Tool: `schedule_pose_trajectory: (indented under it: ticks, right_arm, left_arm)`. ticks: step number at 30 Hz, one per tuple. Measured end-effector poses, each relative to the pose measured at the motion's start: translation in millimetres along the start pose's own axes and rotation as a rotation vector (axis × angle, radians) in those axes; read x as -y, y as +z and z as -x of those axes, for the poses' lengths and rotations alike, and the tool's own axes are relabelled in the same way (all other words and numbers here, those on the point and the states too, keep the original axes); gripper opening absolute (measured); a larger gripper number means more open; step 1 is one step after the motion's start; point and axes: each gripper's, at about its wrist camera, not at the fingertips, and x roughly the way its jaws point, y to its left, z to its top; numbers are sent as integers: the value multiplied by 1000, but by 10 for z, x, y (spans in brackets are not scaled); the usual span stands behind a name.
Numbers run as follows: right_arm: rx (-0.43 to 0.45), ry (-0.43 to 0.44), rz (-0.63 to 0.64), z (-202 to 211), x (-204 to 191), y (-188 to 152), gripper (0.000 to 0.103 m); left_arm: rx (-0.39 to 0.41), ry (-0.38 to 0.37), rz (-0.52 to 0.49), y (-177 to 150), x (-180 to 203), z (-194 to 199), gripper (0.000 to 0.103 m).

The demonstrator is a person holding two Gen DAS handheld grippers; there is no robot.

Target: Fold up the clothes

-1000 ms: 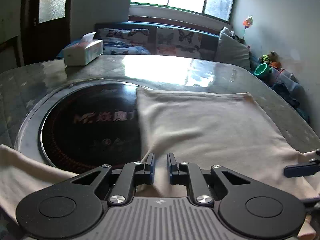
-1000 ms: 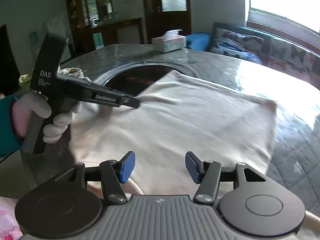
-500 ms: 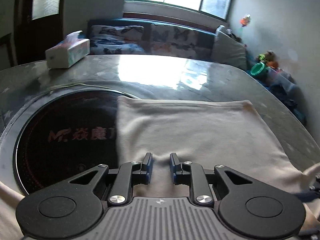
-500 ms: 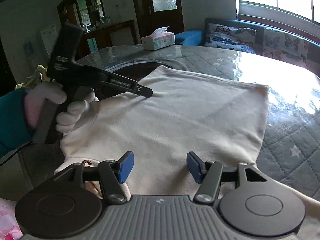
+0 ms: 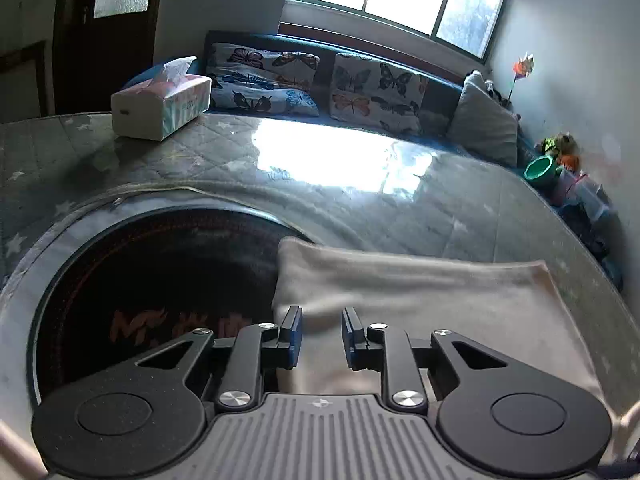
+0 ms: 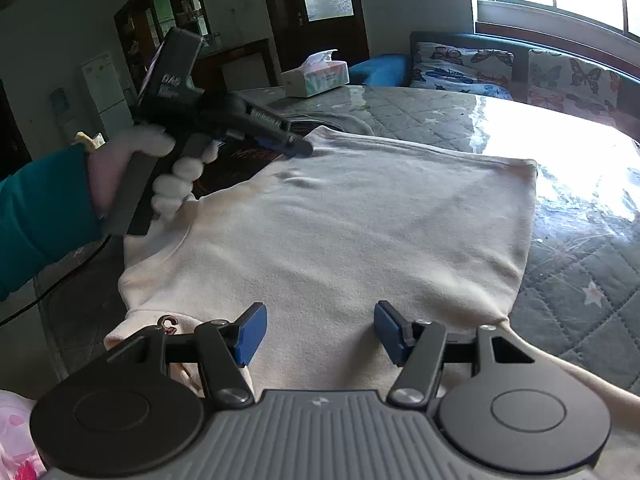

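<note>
A cream-white garment (image 6: 360, 232) lies flat on the table, partly over the dark round glass inset; it also shows in the left wrist view (image 5: 440, 304). My left gripper (image 5: 322, 326) hovers low over the garment's far left edge with its jaws a little apart and nothing between them. In the right wrist view the left gripper (image 6: 300, 146) has its tips at the garment's far left corner. My right gripper (image 6: 318, 330) is open and empty above the garment's near edge.
A tissue box (image 5: 160, 106) stands at the table's far left. The dark round inset (image 5: 152, 288) takes up the table's left part. A sofa with butterfly cushions (image 5: 320, 80) runs behind the table. Sunlight glares on the table's plastic cover (image 6: 580, 152).
My left gripper has moved forward along the garment toward its far left corner, and its jaws have opened slightly. My right gripper has stayed open near the near edge.
</note>
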Motion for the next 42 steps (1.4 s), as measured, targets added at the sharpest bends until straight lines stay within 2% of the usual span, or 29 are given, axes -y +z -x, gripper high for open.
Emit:
schedule_pose_trajectory:
  ticks: [3, 6, 8, 10, 14, 18, 21, 26, 31, 37, 42]
  right_arm:
    - [-3, 5, 5, 0, -1, 4, 63]
    - [-1, 10, 3, 6, 7, -5, 63]
    - [1, 14, -1, 11, 18, -12, 63]
    - [2, 17, -3, 17, 21, -17, 64]
    - [1, 19, -1, 20, 24, -17, 64]
    - [4, 15, -2, 37, 24, -8, 64]
    - [17, -4, -15, 72, 37, -5, 64]
    - [21, -34, -14, 178, 43, -41, 64]
    - [-20, -64, 22, 294, -6, -178, 64]
    - [-4, -100, 61, 463, -110, -238, 63]
    - [41, -92, 115, 569, -256, -213, 53]
  left_arm:
    - [-6, 18, -9, 67, 16, -106, 23]
    - [11, 65, -79, 112, 115, -168, 24]
    - [14, 80, -99, 156, 159, -215, 28]
    - [10, 95, -109, 200, 180, -285, 39]
    - [5, 112, -135, 254, 185, -375, 40]
    - [27, 79, -116, 234, 192, -178, 40]
    - [43, 38, -163, 87, 302, 70, 39]
    - [21, -49, -232, -301, 520, 349, 39]
    - [20, -51, -282, -569, 667, 416, 40]
    - [48, -7, -317, -687, 763, 443, 40]
    - [68, -64, -294, -760, 834, 672, 40]
